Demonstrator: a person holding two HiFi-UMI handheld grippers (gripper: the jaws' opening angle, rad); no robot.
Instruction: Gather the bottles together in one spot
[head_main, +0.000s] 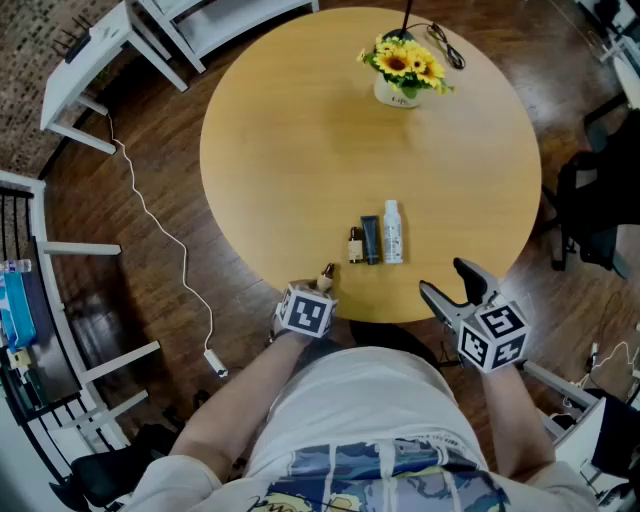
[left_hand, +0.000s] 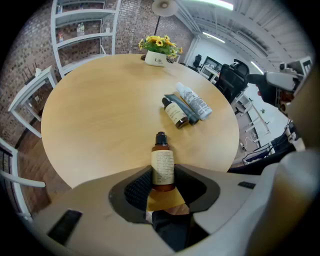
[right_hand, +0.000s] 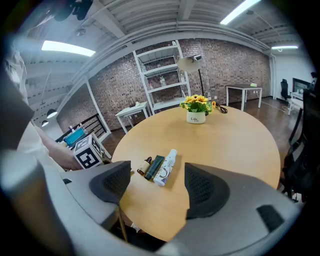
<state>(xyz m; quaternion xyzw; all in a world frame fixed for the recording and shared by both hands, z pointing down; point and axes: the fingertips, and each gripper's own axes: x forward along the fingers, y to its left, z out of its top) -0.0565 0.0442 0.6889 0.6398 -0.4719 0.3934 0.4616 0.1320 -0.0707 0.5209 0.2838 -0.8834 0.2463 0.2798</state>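
My left tongs (left_hand: 163, 181) pinch the small amber bottle (left_hand: 162, 162) over the tabletop's (head_main: 300, 150) six o'clock edge. My right tongs (right_hand: 157, 187) hang spread and empty. Last gather, I judge: carry it toward one o'clock and lay it beside the three-bottle row (head_main: 372, 240).

**Three bottles in a row, a fourth at the near edge**

On the table (head_main: 300, 150), close to its near edge, three bottles lie side by side: the dropper (head_main: 355, 245) at left, the tube (head_main: 371, 240) in the middle, the spray (head_main: 392, 232) at right. The flowers (head_main: 402, 68) stand near the far edge, well behind the row. A fourth bottle (left_hand: 162, 167) sits at the near edge, left of the row, between the jaws of the left gripper (left_hand: 162, 186). The right gripper (head_main: 450, 283) hangs just off the near edge, right of the row.
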